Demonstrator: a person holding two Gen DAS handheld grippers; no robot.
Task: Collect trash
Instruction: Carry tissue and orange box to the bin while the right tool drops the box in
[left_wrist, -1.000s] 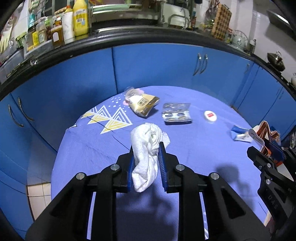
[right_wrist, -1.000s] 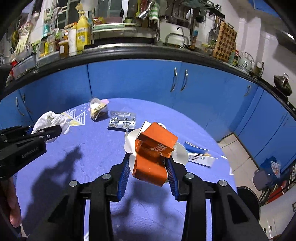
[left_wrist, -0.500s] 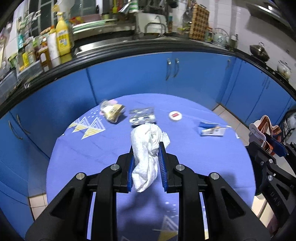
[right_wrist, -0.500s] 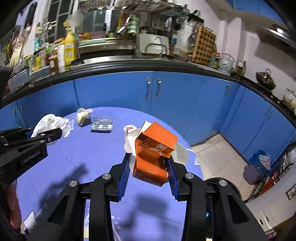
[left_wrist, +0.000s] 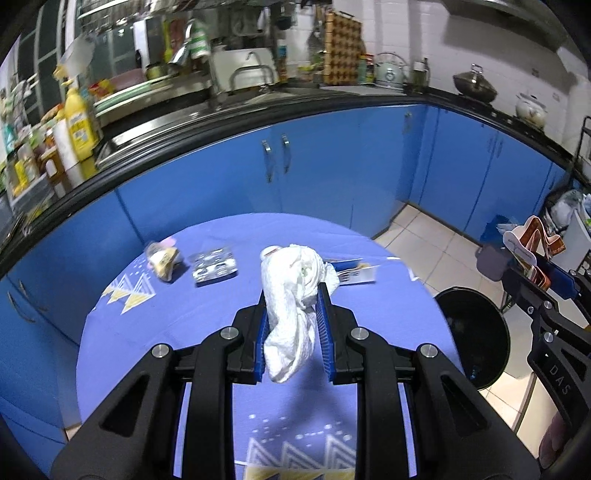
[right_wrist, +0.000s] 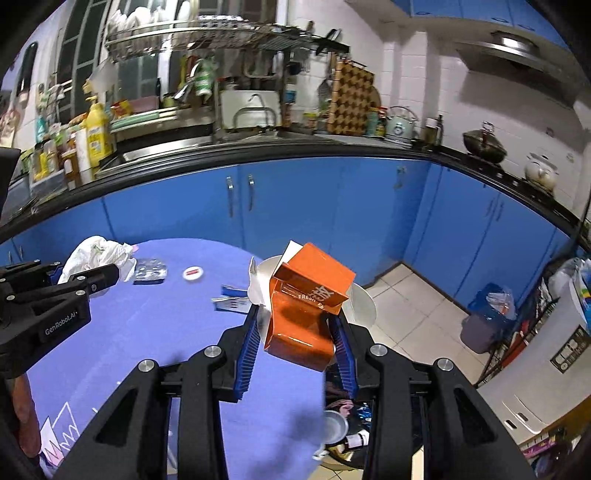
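Both tools loaded, held above the tabletop near its bin-side edge.

Left tool (left_wrist: 291, 334) is clenched on a crumpled white tissue wad (left_wrist: 293, 295): soft, light, crushes flat, a loose tail hanging below the pads; best held mid-wad as it is now, since a pinch on the tail alone would probably slip. Right tool (right_wrist: 295, 341) grasps an orange carton (right_wrist: 306, 306) together with a white paper plate (right_wrist: 354, 301) behind it: thin card, light, sides likely to buckle under squeeze, glossy so it may slide; flat faces are the place to hold. A black bin (left_wrist: 474, 334) stands on the floor just past the tabletop (left_wrist: 147, 339) edge. Blister pack (left_wrist: 215, 266), snack wrapper (left_wrist: 164, 260) and flat packet (left_wrist: 356, 273) lie toward the far edge.
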